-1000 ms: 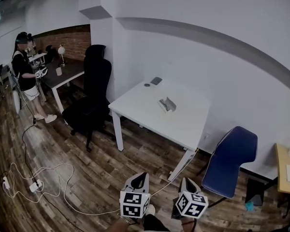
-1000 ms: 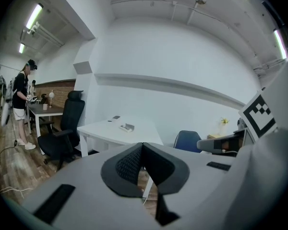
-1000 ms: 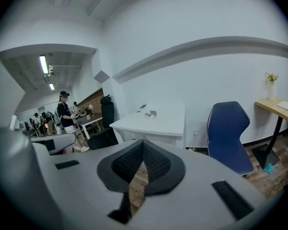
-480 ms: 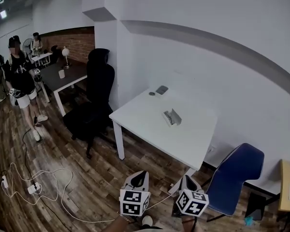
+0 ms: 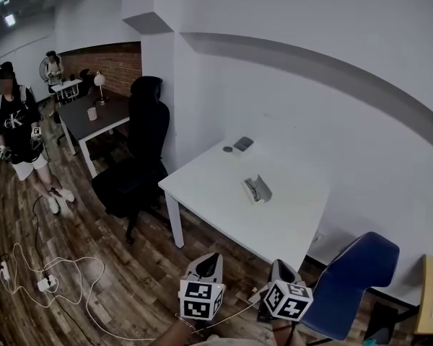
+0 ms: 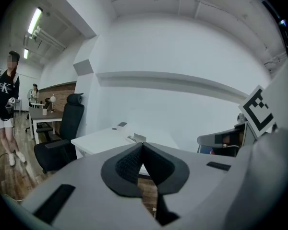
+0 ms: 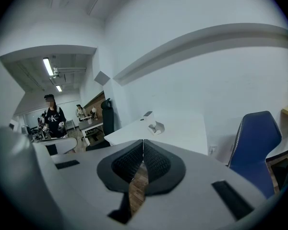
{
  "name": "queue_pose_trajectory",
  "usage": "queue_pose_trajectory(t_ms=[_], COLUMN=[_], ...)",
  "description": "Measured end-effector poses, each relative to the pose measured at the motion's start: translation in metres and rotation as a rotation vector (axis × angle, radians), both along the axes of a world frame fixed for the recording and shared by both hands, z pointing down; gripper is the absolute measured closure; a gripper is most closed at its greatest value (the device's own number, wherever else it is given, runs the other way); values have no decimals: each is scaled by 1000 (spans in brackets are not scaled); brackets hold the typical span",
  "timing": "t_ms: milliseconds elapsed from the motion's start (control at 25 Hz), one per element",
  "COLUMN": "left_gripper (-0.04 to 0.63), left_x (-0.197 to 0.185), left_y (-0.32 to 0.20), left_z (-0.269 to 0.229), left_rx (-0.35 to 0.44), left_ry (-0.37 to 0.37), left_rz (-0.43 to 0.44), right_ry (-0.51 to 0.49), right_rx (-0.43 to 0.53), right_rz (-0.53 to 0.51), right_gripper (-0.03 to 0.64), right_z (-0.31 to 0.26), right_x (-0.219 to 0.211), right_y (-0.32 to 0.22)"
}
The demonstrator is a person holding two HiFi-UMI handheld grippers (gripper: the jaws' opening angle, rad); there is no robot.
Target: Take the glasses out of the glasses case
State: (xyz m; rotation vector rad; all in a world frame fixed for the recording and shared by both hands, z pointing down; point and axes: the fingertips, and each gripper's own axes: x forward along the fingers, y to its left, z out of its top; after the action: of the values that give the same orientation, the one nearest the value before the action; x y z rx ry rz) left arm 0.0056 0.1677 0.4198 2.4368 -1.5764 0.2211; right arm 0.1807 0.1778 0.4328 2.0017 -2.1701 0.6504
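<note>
Where the white table (image 5: 216, 193) meets the wall (image 5: 310, 107), we see a case (image 5: 256, 189), contents unclear; left gripper (image 6: 142, 145) and right gripper (image 7: 143, 142) fingers closed, empty.

glasses case (image 5: 256, 189), contents too small (far off), desk (image 5: 431, 294) cropped

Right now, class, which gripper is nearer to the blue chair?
Right. In the head view the right gripper is just left of the blue chair; the left gripper lies farther left, beyond the right one. Neither touches the chair.
</note>
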Motion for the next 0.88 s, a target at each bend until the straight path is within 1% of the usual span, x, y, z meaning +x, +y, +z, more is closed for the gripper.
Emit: queue_pose_trajectory(t_ms=[240, 400, 640, 880], left_gripper=[589, 589, 589, 589], left_x=[10, 10, 7, 11], left_y=[-21, -28, -40, -81], left_z=[4, 12, 27, 34], left_rx=[-9, -29, -59, -54], left_ry=[-15, -33, -40, -29], left_rz=[-13, -18, -17, 7], right_ry=[-15, -31, -41, -31], right_rx=[-8, -32, -76, -67], right_rz=[-11, -19, -9, 20], right_gripper=[584, 584, 584, 584], right_z=[6, 15, 34, 37], right_x=[12, 13, 13, 19], right_y=[-26, -33, -42, -72])
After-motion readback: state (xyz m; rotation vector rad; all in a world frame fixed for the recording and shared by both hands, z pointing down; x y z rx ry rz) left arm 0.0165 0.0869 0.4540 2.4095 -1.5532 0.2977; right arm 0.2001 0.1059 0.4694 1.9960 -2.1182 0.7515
